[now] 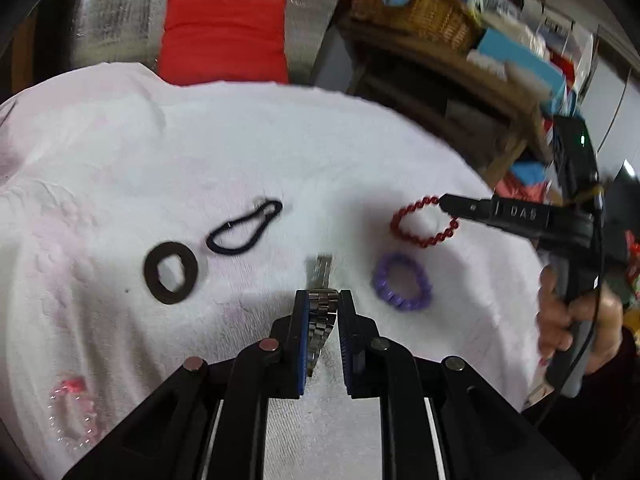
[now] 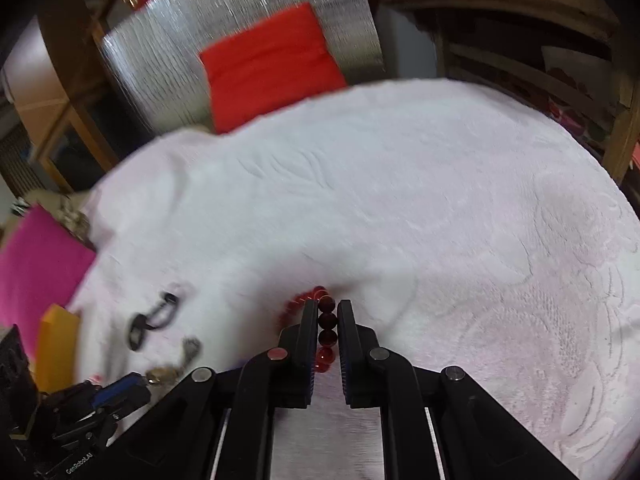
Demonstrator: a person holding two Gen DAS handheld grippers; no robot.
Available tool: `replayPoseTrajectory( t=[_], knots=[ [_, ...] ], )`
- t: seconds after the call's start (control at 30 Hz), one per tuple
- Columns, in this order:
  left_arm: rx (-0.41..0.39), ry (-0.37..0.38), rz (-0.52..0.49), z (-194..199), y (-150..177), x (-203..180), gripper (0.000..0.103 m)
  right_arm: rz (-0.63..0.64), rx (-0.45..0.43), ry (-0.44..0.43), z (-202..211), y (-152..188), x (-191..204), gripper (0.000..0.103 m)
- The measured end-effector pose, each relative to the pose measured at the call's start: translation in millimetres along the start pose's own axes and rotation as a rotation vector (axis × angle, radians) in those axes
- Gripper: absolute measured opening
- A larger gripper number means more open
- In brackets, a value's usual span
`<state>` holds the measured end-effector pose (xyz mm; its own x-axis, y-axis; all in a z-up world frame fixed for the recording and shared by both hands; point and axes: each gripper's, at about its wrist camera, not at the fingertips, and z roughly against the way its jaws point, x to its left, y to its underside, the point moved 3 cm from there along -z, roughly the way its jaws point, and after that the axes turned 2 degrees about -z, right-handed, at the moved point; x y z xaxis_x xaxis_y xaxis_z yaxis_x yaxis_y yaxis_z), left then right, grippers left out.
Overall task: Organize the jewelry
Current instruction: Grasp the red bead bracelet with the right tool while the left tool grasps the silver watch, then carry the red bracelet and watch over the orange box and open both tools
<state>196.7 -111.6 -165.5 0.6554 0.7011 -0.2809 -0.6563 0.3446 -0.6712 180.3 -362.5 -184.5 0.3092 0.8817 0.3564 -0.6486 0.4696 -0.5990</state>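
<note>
In the left wrist view my left gripper is shut on a silver metal watch band, whose free end hangs down to the white cloth. My right gripper is shut on a red beaded bracelet, with a few beads lined up between its pads. The left view shows that bracelet hanging as a loop from the right gripper's tip, just above the cloth. A purple bracelet lies beside the watch. A black hair tie and a dark brown ring lie further left.
A red pouch sits past the cloth's far edge, against a silver foil panel. A wooden shelf with a wicker basket stands at the back right. A magenta sheet lies off the cloth's left side. A hand grips the right tool's handle.
</note>
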Motion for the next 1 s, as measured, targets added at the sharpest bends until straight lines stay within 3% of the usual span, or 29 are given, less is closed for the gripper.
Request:
replayPoseTrajectory(
  t=[0.4, 1.0],
  knots=[
    [-0.118, -0.007, 0.063, 54.3, -2.5, 20.7, 0.014, 0.002, -0.106, -0.165, 34.7, 0.3, 38.8, 0.011],
    [-0.219, -0.085, 0.108, 102.6, 7.7, 25.2, 0.014, 0.071, -0.046, -0.274, 37.2, 33.0, 95.7, 0.011]
  ],
)
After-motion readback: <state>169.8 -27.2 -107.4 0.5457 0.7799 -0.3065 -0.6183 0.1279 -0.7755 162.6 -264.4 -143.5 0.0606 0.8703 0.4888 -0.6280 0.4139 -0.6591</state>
